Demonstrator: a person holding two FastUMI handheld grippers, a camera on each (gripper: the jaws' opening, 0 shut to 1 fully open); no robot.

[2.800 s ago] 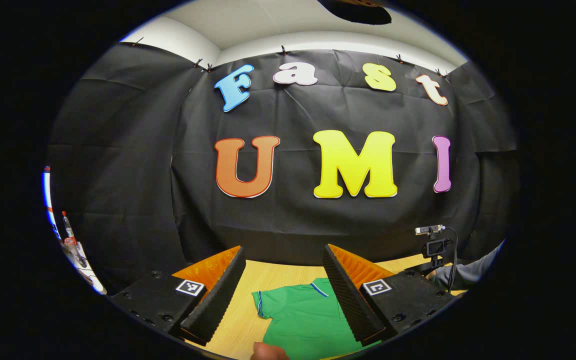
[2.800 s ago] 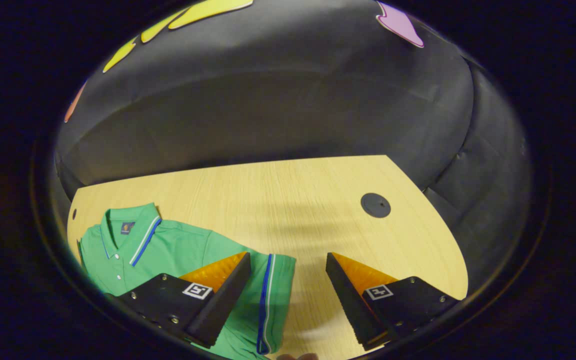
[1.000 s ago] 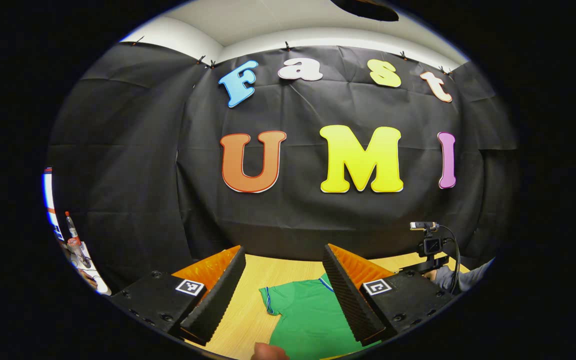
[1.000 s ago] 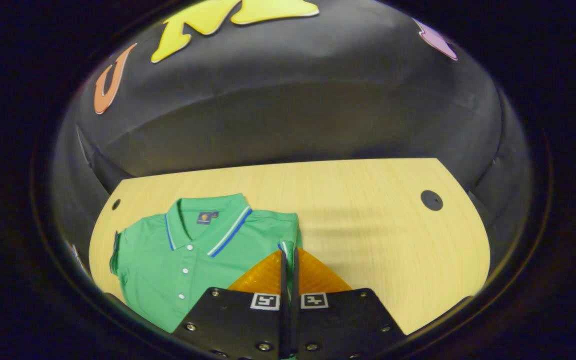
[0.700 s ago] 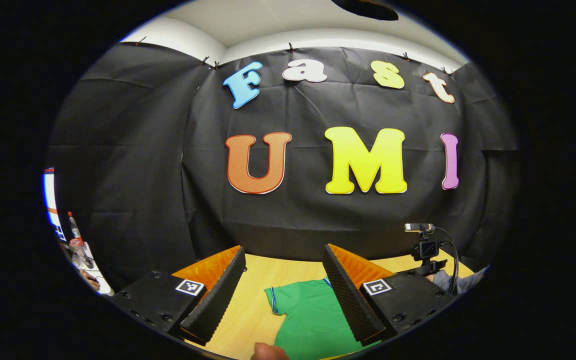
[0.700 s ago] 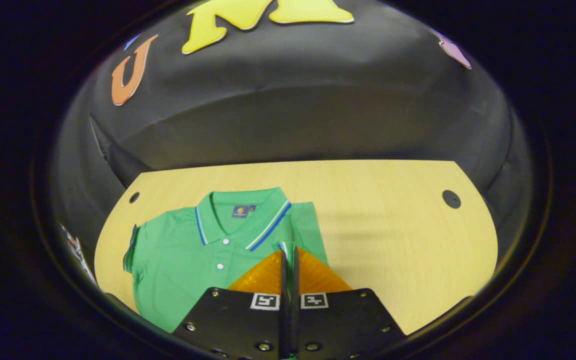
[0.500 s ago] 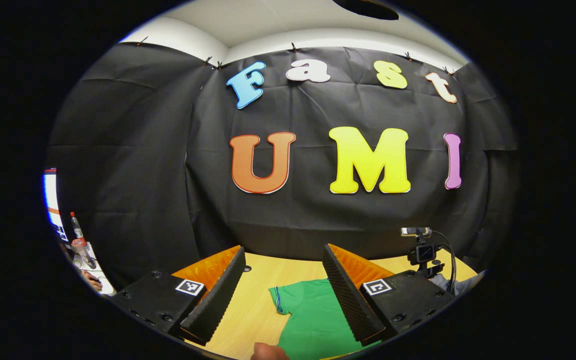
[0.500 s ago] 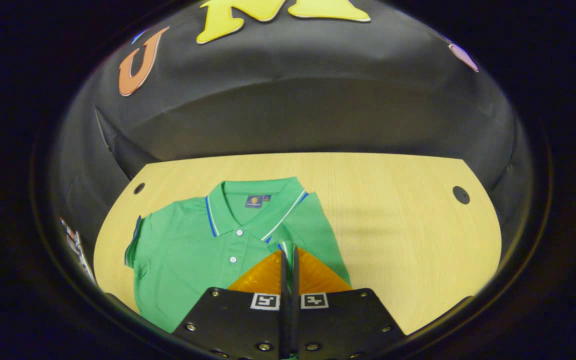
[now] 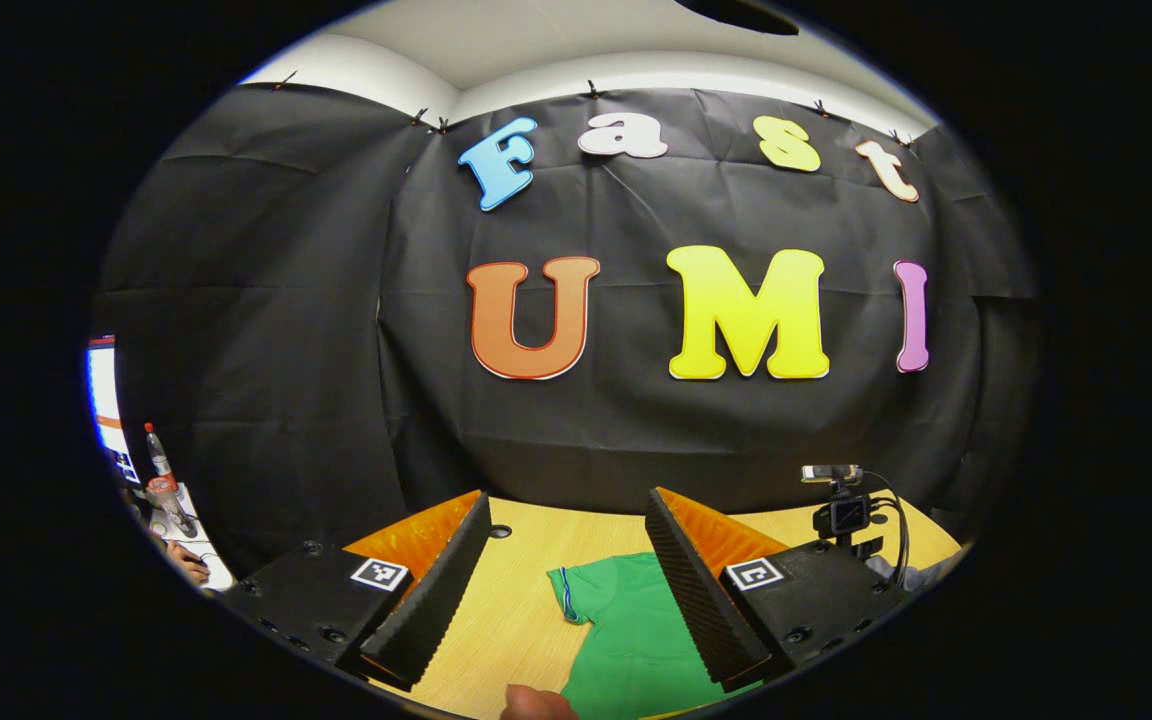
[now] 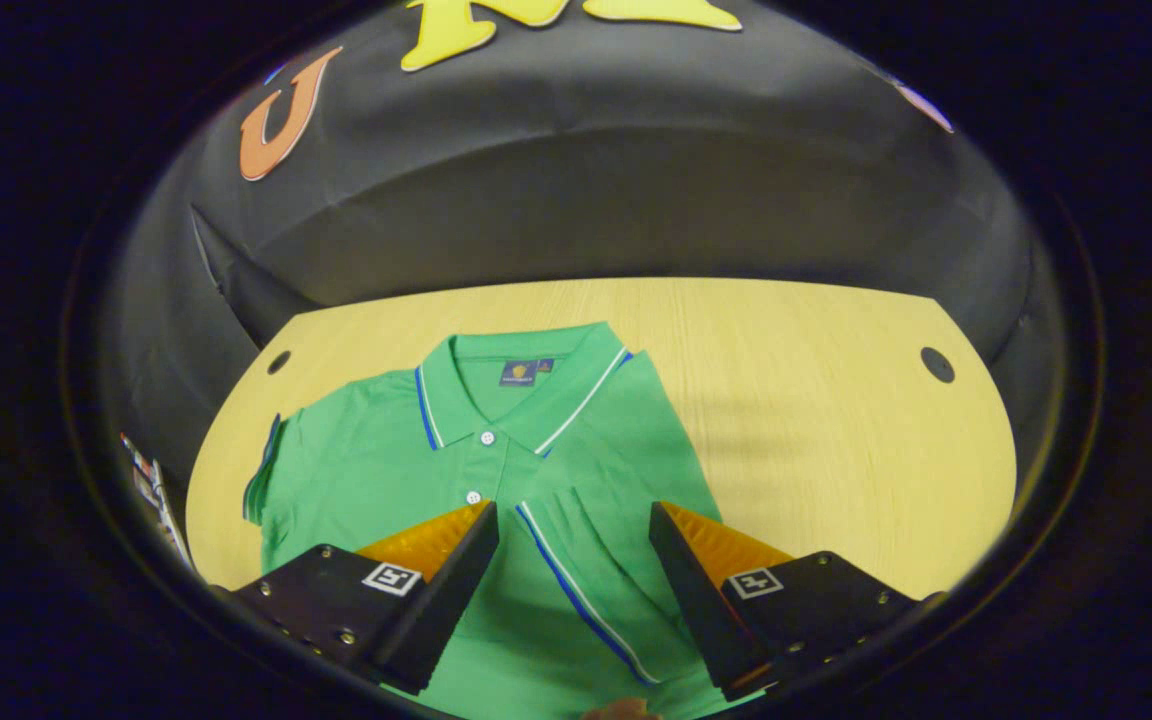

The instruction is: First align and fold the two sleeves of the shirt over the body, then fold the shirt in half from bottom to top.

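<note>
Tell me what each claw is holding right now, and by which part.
Nothing is held. The right claw stands open above the green polo shirt's folded-in sleeve; the left claw is open too, with nothing between its fingers.

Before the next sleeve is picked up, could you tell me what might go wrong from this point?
The right gripper is open above the folded sleeve, whose striped cuff lies at a slant across the green polo shirt; lowering the gripper could drag it out of line.

The other sleeve lies flat near the wooden table's edge, so the open left gripper may pinch only the cuff, or the body layer too, and skew the shirt.
</note>
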